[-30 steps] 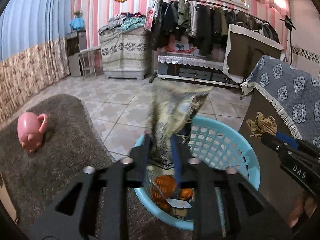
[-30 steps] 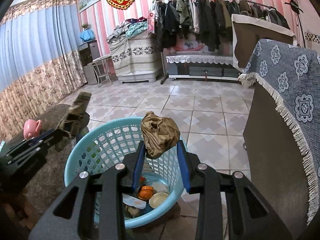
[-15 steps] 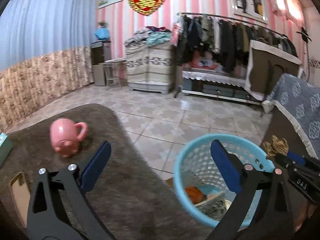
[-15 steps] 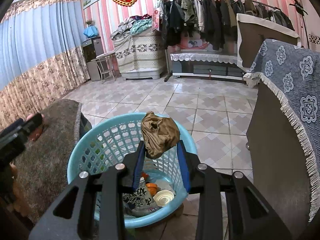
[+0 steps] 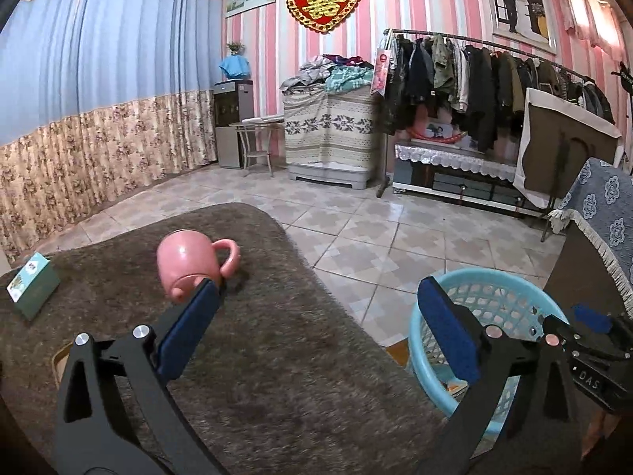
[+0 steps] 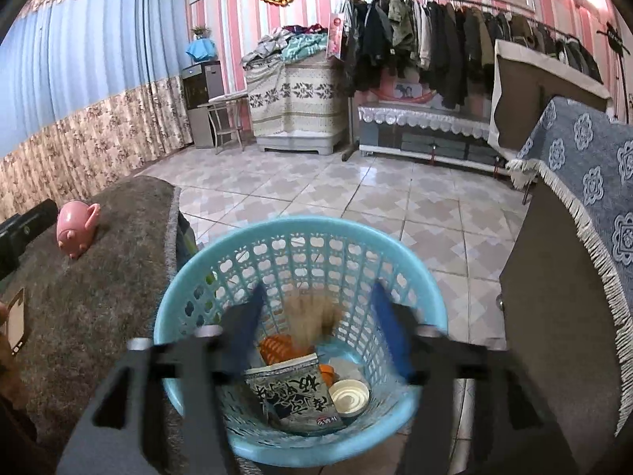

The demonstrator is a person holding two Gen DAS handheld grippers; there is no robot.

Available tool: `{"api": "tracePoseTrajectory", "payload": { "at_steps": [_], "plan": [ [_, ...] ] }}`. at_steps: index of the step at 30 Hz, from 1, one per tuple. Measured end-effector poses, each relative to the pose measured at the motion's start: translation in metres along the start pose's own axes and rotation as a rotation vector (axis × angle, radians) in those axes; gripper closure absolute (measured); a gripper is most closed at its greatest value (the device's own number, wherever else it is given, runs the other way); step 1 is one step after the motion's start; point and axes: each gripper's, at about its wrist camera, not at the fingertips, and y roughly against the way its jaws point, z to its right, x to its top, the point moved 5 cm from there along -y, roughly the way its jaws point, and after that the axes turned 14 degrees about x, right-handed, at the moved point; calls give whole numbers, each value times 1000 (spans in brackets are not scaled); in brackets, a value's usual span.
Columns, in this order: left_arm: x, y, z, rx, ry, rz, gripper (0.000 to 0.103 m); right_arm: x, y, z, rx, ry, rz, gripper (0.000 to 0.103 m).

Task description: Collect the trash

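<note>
Overhead of the light-blue basket (image 6: 300,233), the right gripper (image 6: 316,320) stands with its blue-padded tongs spread wide and gripping nothing; its outline is smeared by motion blur. Between the two fingers, a blurred tan-brown crumpled wad (image 6: 312,316) shows inside the basket's mouth, clear of both pads; whether it is in the air or resting on the pile cannot be told. Below it, on the basket bottom, lie a silver snack wrapper with black characters (image 6: 292,392), an orange piece (image 6: 277,348) and a small round white lid (image 6: 350,394). Off to the side, the left gripper (image 5: 316,316) is likewise spread wide and empty, held above a brown shaggy rug (image 5: 277,356) that covers a raised surface. On that rug a pink pig-shaped mug (image 5: 190,261) lies near the left finger's tip, and a small green box (image 5: 33,291) sits well apart toward the rug's far left edge. From the left wrist view, the basket stands on the tiled floor (image 5: 376,237) just beside the rug's right edge, with the right gripper's black body above its far rim.
</note>
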Motion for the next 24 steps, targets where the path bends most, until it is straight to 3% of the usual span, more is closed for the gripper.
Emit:
{"api": "tracePoseTrajectory", "payload": {
  "at_steps": [8, 17, 24],
  "plan": [
    [-9, 31, -49, 92, 40, 16, 5, 1, 15, -21, 22, 30, 21, 12],
    [-34, 76, -131, 220, 93, 0, 5, 3, 55, -92, 145, 153, 87, 4],
    [-59, 115, -181, 305, 115, -15, 5, -25, 83, -142, 229, 226, 74, 4]
  ]
}}
